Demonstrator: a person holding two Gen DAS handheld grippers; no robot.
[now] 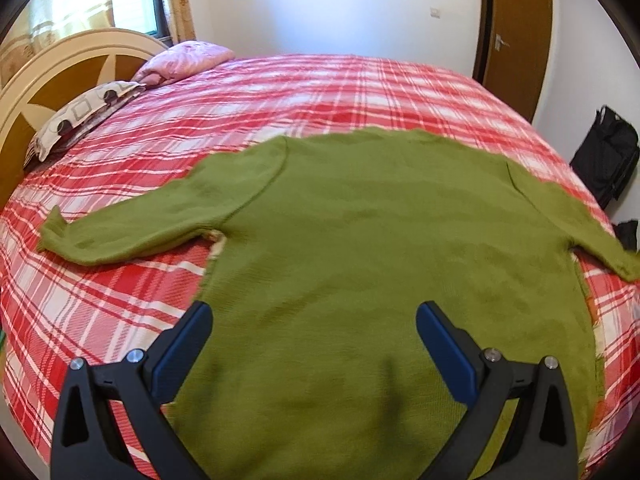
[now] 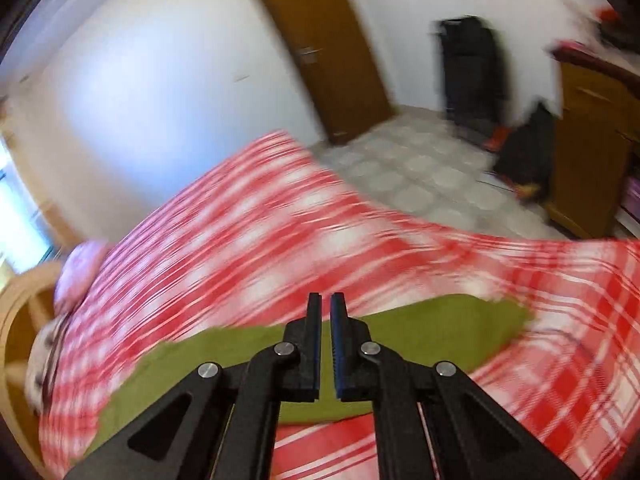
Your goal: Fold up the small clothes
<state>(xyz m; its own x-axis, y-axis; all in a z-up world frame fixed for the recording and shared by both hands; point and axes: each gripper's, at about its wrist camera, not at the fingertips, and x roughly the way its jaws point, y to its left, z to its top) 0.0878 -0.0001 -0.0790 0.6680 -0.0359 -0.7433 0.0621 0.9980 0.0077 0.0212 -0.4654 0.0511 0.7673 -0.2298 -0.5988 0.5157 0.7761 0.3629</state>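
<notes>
**Gripper spread wide over a green sweater on the bed**

Left gripper [image 1: 313, 318] hangs with its blue-padded fingers [image 1: 446, 350] spread wide, holding nothing. Directly beneath and ahead of it a green sweater [image 1: 372, 248] lies flat on the red-and-white plaid bedspread [image 1: 312, 92], both sleeves stretched outward, its lower body running under the gripper. Pillows [image 1: 76, 120] sit by the headboard [image 1: 48, 68]; a wooden door [image 1: 516, 28] and black bag [image 1: 608, 156] stand beyond.

Right gripper [image 2: 326, 308], in a motion-blurred view, has its fingers nearly closed with a thin gap, nothing visibly between them. A green sweater part [image 2: 440, 328] lies just below and past its tips on the bedspread [image 2: 248, 220].
</notes>
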